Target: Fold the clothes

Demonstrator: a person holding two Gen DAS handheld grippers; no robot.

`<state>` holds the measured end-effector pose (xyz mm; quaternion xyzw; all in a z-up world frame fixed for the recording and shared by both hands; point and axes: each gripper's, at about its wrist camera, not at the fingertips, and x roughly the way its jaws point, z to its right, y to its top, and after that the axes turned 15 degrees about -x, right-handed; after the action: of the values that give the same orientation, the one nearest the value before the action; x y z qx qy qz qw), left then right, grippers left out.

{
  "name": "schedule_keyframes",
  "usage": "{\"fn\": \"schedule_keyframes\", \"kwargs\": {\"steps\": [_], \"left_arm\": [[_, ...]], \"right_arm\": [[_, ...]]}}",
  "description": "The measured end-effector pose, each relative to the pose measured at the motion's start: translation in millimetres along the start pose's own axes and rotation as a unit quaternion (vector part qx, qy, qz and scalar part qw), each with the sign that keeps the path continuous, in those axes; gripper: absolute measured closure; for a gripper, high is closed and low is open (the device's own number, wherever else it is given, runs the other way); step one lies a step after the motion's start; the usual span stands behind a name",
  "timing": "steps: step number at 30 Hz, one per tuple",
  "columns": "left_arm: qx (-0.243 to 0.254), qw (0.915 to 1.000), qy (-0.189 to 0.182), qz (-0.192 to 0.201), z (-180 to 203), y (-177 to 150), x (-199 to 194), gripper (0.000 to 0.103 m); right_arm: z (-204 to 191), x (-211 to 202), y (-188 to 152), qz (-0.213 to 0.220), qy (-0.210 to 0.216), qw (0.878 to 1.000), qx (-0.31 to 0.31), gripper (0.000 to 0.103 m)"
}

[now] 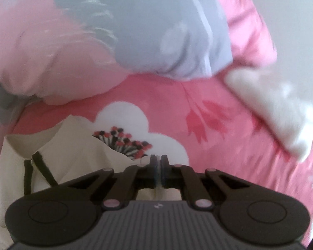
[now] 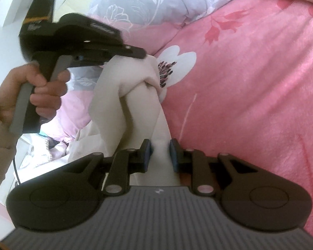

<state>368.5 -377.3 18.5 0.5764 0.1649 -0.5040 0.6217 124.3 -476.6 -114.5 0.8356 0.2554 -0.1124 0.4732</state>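
Cream garment (image 2: 135, 104), smooth and matte, bunched and twisted into a thick rope above a pink floral bedspread (image 2: 250, 95). Pinched near end by right gripper (image 2: 160, 154), far end by left gripper (image 2: 145, 55), gripped by a hand (image 2: 39, 91). Left gripper (image 1: 158, 166) pressed together on a thin fold of cloth. Dark drawstring (image 1: 39, 170) dangling. Plush spread open rightward; grey pillow (image 2: 156, 2) and white blanket (image 1: 277, 108) bordering.
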Motion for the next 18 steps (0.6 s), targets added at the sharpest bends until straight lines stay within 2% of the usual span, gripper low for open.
{"fn": "schedule_keyframes", "kwargs": {"steps": [3,7,11,13,17,18], "left_arm": [[-0.051,0.9982,-0.03,0.014,-24.7,2.1,-6.1,0.1],[-0.079,0.9963,-0.028,0.017,-43.5,1.5,0.4,0.1],[-0.109,0.9897,-0.038,0.085,-55.2,18.5,-12.8,0.103],[-0.134,0.9851,-0.043,0.099,-64.3,32.7,-18.0,0.103],[-0.095,0.9915,-0.028,0.085,-48.2,42.7,-15.6,0.101],[-0.075,0.9938,-0.023,0.079,-37.5,42.0,-13.6,0.092]], "right_arm": [[-0.2,1.3,0.8,-0.001,-0.002,1.0,-0.002,0.084],[-0.4,1.5,0.7,-0.001,-0.002,1.0,-0.002,0.084],[-1.6,2.4,1.0,-0.003,-0.006,1.0,-0.007,0.085],[-2.0,3.5,0.3,-0.006,-0.011,1.0,-0.01,0.086],[-2.1,3.6,0.8,-0.007,-0.011,1.0,-0.01,0.086],[-2.7,3.6,1.0,-0.008,-0.012,1.0,-0.011,0.086]]}}
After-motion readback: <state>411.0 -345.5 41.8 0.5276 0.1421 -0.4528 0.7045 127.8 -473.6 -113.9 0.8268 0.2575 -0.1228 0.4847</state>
